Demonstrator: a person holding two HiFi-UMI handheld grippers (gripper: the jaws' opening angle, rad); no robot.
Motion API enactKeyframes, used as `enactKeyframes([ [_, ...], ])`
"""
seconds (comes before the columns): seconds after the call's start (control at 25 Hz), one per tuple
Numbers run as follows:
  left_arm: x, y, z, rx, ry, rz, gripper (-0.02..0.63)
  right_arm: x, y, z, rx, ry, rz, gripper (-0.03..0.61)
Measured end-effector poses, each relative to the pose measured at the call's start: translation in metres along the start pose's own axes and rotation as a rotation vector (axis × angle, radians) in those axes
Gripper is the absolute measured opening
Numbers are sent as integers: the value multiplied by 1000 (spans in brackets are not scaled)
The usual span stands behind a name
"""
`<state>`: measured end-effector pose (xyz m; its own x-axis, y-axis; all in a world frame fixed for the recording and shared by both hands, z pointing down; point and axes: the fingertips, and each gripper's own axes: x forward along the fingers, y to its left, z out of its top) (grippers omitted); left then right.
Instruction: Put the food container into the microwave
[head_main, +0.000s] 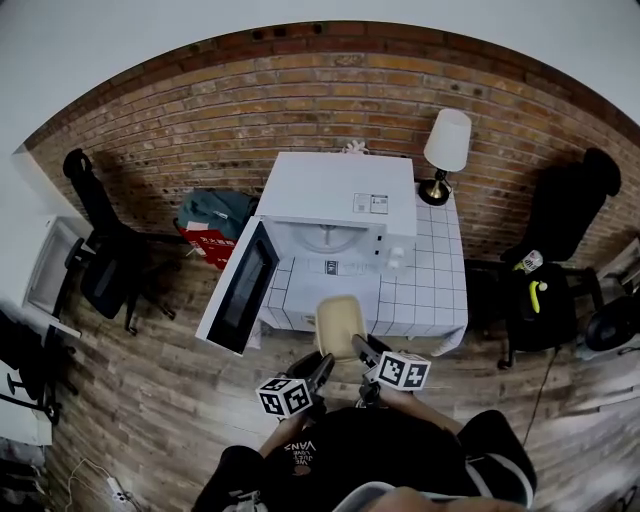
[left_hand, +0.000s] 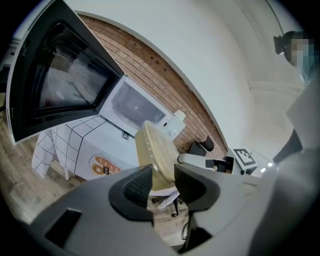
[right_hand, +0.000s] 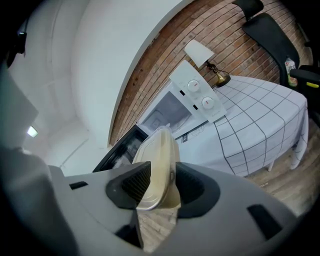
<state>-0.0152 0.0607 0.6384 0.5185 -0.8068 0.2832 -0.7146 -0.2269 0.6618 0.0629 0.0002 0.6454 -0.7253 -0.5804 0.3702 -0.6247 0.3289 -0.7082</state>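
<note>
We are holding the container (head_main: 340, 322) in the air before the microwave (head_main: 335, 192), the left gripper (left_hand: 163, 184) and the right gripper (right_hand: 161, 186) both pinching its near edge. We are aiming to carry it level, past the open door (head_main: 238, 290).

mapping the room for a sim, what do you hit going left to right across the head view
black office chair → open microwave door → food container → lamp → second black chair
</note>
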Motion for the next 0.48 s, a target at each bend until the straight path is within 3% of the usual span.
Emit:
enactKeyframes([
  [0.48,33,-10,-9,-33,-45,50,143,-2,-33,17,2,26,19,144],
])
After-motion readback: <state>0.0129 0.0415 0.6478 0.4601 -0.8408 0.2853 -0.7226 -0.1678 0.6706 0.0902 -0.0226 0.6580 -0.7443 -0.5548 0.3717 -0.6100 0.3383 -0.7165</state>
